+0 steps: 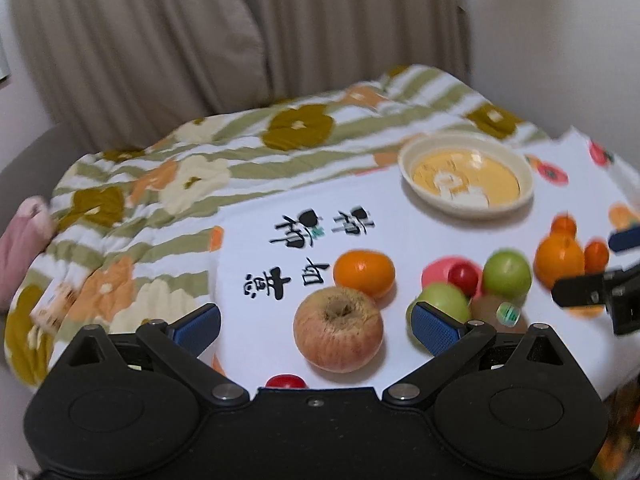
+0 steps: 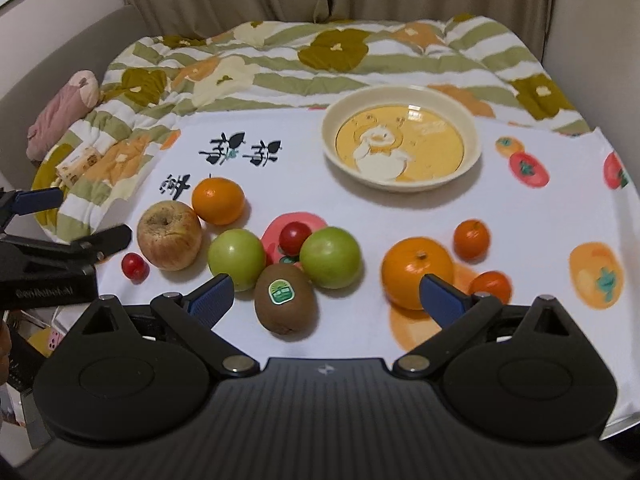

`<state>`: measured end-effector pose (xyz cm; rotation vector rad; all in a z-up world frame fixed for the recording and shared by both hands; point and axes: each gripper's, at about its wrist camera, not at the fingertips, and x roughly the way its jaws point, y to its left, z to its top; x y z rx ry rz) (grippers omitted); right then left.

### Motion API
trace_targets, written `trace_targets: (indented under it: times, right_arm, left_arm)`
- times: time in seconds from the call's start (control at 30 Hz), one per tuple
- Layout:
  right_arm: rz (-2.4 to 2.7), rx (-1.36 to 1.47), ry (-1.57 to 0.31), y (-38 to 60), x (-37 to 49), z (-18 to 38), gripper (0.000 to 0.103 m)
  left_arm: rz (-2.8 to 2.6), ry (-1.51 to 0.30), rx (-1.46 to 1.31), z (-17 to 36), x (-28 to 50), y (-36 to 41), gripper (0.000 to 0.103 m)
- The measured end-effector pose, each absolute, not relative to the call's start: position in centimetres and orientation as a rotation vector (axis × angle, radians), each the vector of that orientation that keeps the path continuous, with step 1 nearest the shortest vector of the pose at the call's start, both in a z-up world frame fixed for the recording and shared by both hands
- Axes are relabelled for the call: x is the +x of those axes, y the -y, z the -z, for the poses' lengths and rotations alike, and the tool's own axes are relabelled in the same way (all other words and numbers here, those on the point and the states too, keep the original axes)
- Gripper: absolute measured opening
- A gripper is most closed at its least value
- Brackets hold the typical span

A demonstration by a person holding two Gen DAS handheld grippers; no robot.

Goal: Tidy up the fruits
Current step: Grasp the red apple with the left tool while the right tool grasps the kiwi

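Left wrist view: your left tongs (image 1: 316, 326) are released w/ jaws spread wide, hovering over the red apple (image 1: 338, 328) on the bench (image 1: 260, 280), prob. lined up to straddle it; the mandarin (image 1: 364, 273) touches its far side, so room is tight there, and the bench edge is just left. Right wrist view: your right tongs (image 2: 326, 300) are also released, nothing held, kiwi (image 2: 285, 298) centred between the jaws near you, w/ two green apples (image 2: 330, 257) crowding its far side. The bowl (image 2: 474, 140) sits far-centre, empty, w/ open cloth between it and the fruit, so approach looks clear.
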<state>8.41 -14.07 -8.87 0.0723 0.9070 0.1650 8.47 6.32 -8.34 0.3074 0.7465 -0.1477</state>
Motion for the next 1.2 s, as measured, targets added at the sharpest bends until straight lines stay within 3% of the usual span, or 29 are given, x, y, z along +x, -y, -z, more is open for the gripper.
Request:
trace_targets:
  times: [0.5,0.8,1.2]
  right_arm:
    - [-0.069,0.102,-0.997,10.2,10.2,14.7,0.103]
    - [-0.033,0.094,-1.009,9.2,10.4,15.9,0.092]
    - [-0.033,0.046,-1.007,7.6,11.1,16.4,0.081]
  left_arm:
    - [0.397,-0.829,0.417,14.3,12.9,-7.9,0.092]
    - [0.453,-0.854,0.405,15.6,14.2,-7.8,0.08]
    - [0.48,-0.839,0.409,15.6,13.9,-8.4,0.079]
